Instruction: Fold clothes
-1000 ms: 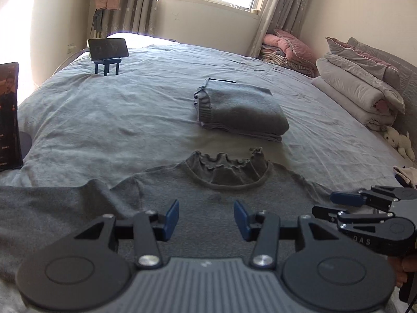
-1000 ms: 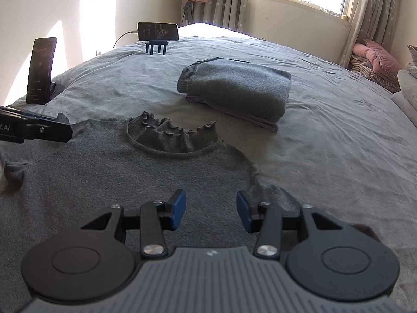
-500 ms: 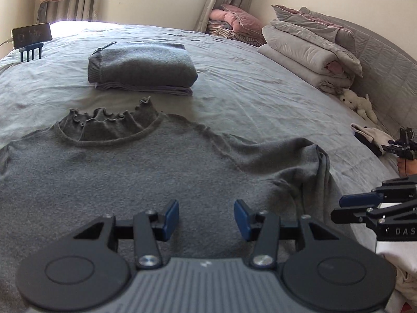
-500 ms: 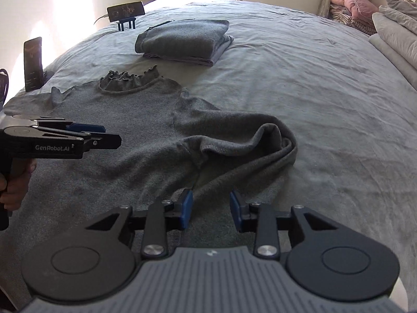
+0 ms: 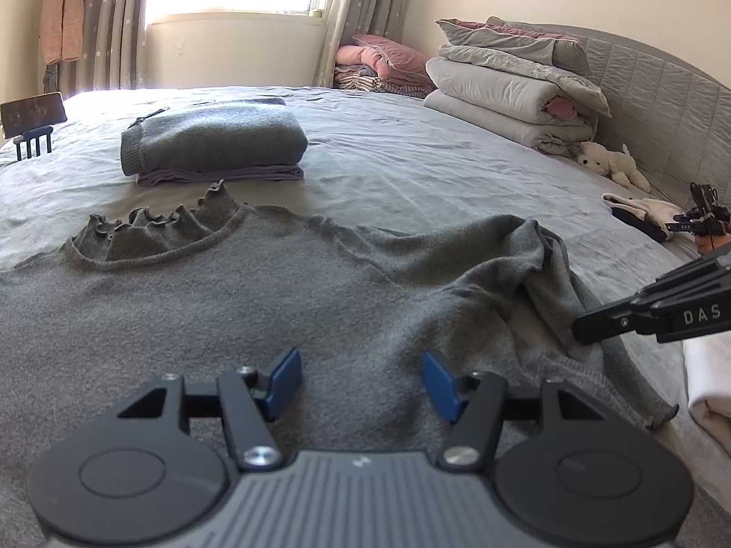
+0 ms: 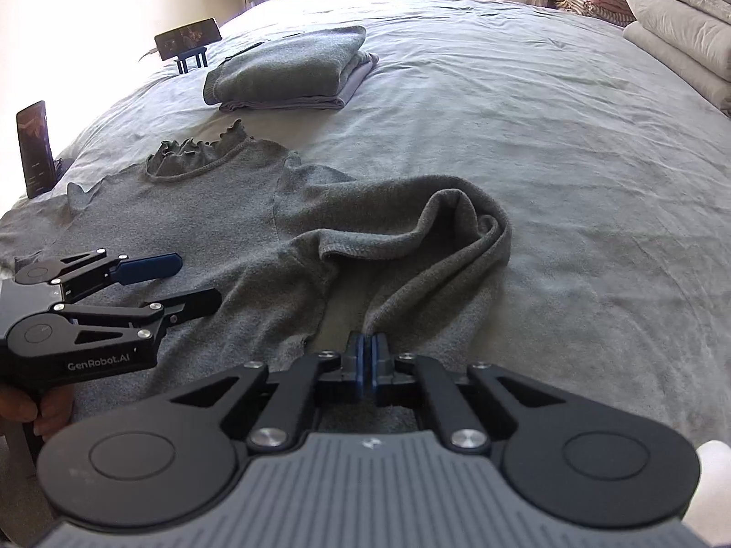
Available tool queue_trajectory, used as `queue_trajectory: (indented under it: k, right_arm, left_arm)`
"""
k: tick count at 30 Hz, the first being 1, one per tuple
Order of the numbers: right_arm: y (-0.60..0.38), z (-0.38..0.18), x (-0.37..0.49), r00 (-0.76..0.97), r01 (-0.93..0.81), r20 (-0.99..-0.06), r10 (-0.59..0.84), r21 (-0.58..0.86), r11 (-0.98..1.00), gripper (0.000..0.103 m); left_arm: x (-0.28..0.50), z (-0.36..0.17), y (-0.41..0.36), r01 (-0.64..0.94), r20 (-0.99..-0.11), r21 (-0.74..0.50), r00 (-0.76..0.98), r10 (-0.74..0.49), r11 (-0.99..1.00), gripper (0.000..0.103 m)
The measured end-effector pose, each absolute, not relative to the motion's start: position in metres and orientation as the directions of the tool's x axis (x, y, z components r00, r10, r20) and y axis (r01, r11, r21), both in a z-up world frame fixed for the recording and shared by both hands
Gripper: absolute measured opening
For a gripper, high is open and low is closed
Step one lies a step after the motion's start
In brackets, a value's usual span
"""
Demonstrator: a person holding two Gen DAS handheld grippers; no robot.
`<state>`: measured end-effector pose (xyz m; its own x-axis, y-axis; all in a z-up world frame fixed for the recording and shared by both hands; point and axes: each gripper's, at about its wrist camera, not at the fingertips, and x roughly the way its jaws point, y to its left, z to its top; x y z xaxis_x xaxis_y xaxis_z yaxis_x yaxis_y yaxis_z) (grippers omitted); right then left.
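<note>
A grey sweater (image 5: pixel 237 301) with a ruffled collar (image 5: pixel 155 233) lies flat on the grey bed (image 5: pixel 434 155). Its right sleeve (image 6: pixel 457 237) is looped back over itself. My right gripper (image 6: pixel 368 356) is shut on the sleeve's near end, where the fabric runs down between the pads; it also shows from the side, right gripper (image 5: pixel 589 326). My left gripper (image 5: pixel 361 383) hovers low over the sweater's body with its jaws opening and nothing pinched between them. From the right wrist view the left gripper (image 6: pixel 182 281) sits to the left, over the sweater's front.
A folded grey sweater (image 5: pixel 210 137) on a purple garment lies beyond the collar. Phones on stands (image 6: pixel 187 39) (image 6: pixel 34 155) stand at the bed's far and left edges. Folded quilts (image 5: pixel 511 91), a plush toy (image 5: pixel 607 164) and a cream garment (image 5: pixel 639 208) line the headboard side.
Both grippers swung right along the sweater toward its right sleeve. The right gripper's jaws closed onto the sleeve end. The left gripper's jaws spread wider.
</note>
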<state>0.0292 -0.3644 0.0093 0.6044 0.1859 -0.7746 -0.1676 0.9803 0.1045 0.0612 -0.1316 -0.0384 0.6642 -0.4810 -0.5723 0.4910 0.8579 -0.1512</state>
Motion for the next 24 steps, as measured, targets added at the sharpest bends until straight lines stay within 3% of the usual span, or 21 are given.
queue_trajectory:
  k: [2,5,13,15,16,21,24]
  right_arm:
    - [-0.374,0.015,0.024,0.584,-0.168,-0.787,0.200,0.124,0.978,0.014]
    - [-0.388,0.020,0.016,0.580,-0.134,-0.794,0.182,0.127,0.983,0.019]
    - [-0.393,-0.005,0.011,0.513,-0.095,-0.837,0.189,0.164,0.982,0.019]
    - [-0.391,-0.003,0.012,0.520,-0.116,-0.840,0.152,0.107,0.987,0.011]
    - [-0.389,-0.003,0.012,0.525,-0.126,-0.841,0.133,0.078,0.989,0.001]
    - [-0.396,0.008,0.017,0.572,-0.122,-0.816,-0.076,-0.176,0.977,0.000]
    - [-0.413,0.019,0.023,0.569,-0.070,-0.820,-0.057,-0.117,0.991,0.000]
  left_arm:
    - [0.061,-0.039,-0.132,0.491,-0.572,-0.153,0.664,-0.482,0.858,0.062]
    - [0.061,-0.039,-0.133,0.492,-0.573,-0.151,0.663,-0.482,0.857,0.062]
    - [0.060,-0.039,-0.133,0.485,-0.572,-0.154,0.667,-0.478,0.861,0.063]
    - [0.060,-0.038,-0.133,0.484,-0.574,-0.153,0.666,-0.476,0.862,0.063]
    - [0.061,-0.037,-0.133,0.483,-0.577,-0.154,0.664,-0.475,0.862,0.063]
    - [0.072,-0.029,-0.133,0.464,-0.603,-0.161,0.653,-0.459,0.871,0.061]
    - [0.086,-0.021,-0.132,0.440,-0.615,-0.154,0.658,-0.434,0.885,0.059]
